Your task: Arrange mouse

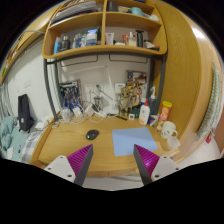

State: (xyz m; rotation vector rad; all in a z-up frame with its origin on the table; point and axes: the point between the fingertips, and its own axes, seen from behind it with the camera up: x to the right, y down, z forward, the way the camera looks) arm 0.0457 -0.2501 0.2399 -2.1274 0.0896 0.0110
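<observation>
Black and smooth, the small rounded plastic mouse (92, 134) sits on the wooden tabletop (70, 148), well beyond the tool (112, 160), left of a pale blue rectangular mat (130, 142). Tool fingers stand wide apart, holding nothing. It looks light, rigid and slippery; gripping across its sides seems safest.

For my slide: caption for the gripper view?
Open gripper hovers over wooden desk, dark mouse and blue mat beyond its fingers.

Home study or dorm desk nook. Wooden desk (70, 140) built into wood surround, two-tier wooden shelf (100, 45) above it crammed with bottles and small items. White back wall with more clutter lined along the desk's rear, probably toiletries and stationery. Light blue mat (128, 143) lies on the desktop.
</observation>
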